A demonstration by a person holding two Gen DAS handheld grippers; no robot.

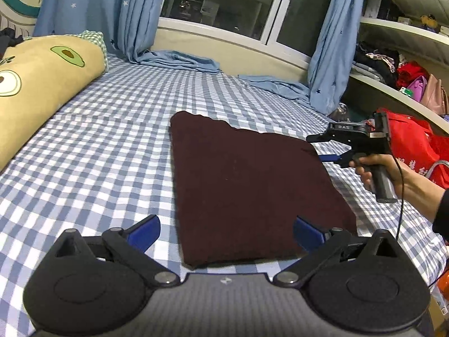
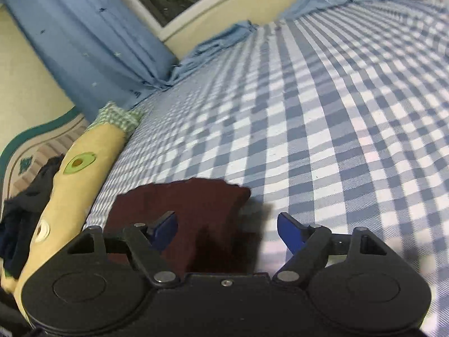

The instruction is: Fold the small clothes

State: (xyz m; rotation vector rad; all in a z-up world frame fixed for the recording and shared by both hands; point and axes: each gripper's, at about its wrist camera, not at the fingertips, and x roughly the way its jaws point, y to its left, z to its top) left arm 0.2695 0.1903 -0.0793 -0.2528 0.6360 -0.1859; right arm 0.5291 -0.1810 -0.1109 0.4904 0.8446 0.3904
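Cloth [image 1: 247, 191] lies flat; left hand-held gripper [image 1: 226, 233], right hand-held gripper [image 2: 227, 230] gape, empty.

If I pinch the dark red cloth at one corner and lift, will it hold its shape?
Probably not. The dark red cloth lies flat and soft-edged on the checked sheet, so it likely droops and unfolds. It looks fuzzy, so slipping seems unlikely.
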